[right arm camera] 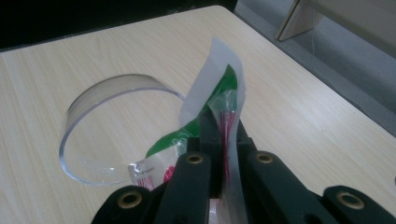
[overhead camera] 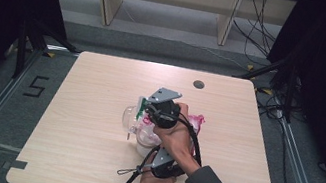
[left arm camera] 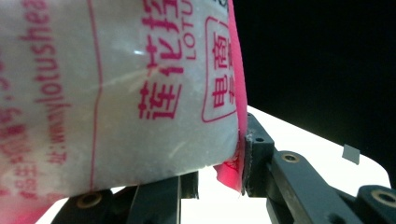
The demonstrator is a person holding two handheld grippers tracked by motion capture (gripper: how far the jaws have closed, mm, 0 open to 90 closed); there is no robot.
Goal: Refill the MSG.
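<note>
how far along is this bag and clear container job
Done: both grippers have their grip. The left gripper pinches the pink-printed bag at its edge; the right gripper is shut on a green-and-white packet.
In hand: the packet is held beside the clear container.
Left: the container looks empty, so nothing is inside yet.

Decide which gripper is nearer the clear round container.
Right. The right gripper, shut on a green packet, hangs beside the clear container; the left gripper sits nearer the person.

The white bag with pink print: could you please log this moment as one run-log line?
left gripper: shut on white bag with pink print | right gripper: shut on green-and-clear packet | clear round container: on table
</note>
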